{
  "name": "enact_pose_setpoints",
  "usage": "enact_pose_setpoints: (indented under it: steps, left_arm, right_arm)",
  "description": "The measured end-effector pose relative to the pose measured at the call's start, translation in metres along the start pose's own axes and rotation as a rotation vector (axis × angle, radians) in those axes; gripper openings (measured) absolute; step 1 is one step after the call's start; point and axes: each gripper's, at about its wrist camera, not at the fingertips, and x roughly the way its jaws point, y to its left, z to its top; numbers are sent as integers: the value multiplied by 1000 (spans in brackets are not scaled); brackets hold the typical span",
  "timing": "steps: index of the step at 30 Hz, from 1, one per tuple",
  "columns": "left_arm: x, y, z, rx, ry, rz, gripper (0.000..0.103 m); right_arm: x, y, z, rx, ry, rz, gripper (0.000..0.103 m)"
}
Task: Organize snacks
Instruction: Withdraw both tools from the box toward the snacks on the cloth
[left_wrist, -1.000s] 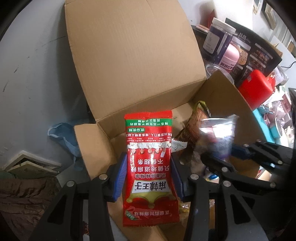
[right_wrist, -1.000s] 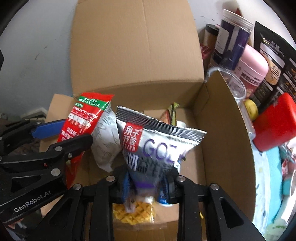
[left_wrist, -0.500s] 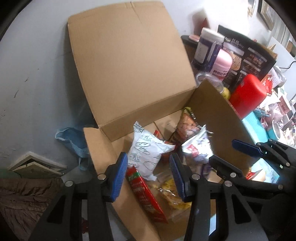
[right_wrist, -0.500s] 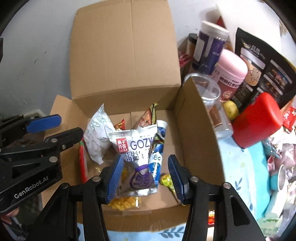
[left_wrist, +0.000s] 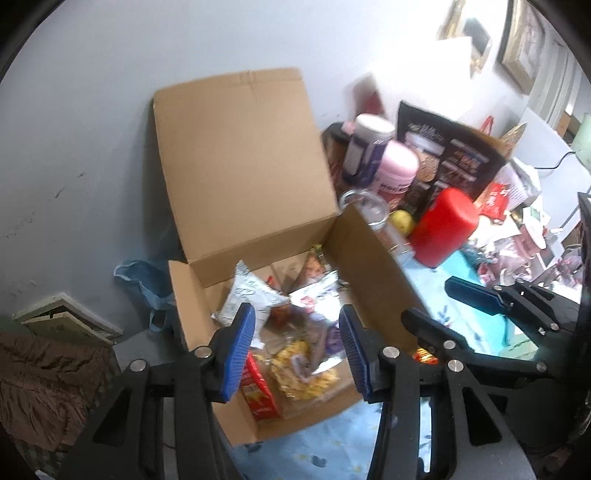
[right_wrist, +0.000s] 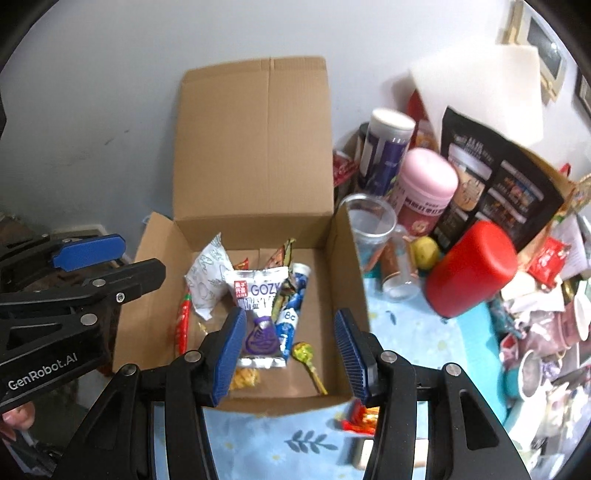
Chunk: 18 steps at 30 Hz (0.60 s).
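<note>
An open cardboard box (right_wrist: 347, 258) (left_wrist: 369, 266) stands against the wall and holds several snack packs. Inside lie the red spicy-strip pack (left_wrist: 258, 395) (right_wrist: 183, 317) by the left wall, the silver and purple GOZY pack (right_wrist: 260, 314) in the middle, a white pack (right_wrist: 207, 273) and a yellow pack (left_wrist: 303, 373). My left gripper (left_wrist: 295, 350) is open and empty above the box's near left corner. My right gripper (right_wrist: 290, 354) is open and empty above the box's near edge.
Right of the box stand a red container (right_wrist: 469, 269), a pink tub (right_wrist: 424, 188), a purple canister (right_wrist: 384, 147), a clear cup (right_wrist: 369, 225) and a black bag (right_wrist: 498, 173). A small red snack (right_wrist: 360, 417) lies on the blue cloth (right_wrist: 424, 343) before the box.
Both grippers opened and let their packs drop into the box: the red pack from the left, the GOZY pack from the right. Both then pulled back and up.
</note>
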Motion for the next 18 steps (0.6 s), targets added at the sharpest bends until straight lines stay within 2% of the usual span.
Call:
enact_pose_setpoints:
  steps: [10,18]
  left_arm:
    - [-59,-48,-5,34,-100,-8,47]
    - [-75,-84,-22,65,-120,-46,47]
  right_arm:
    - [-59,-29,-18,-8,-64,-10,54]
    - [-87,-50,-43,-2,-78,-25,57]
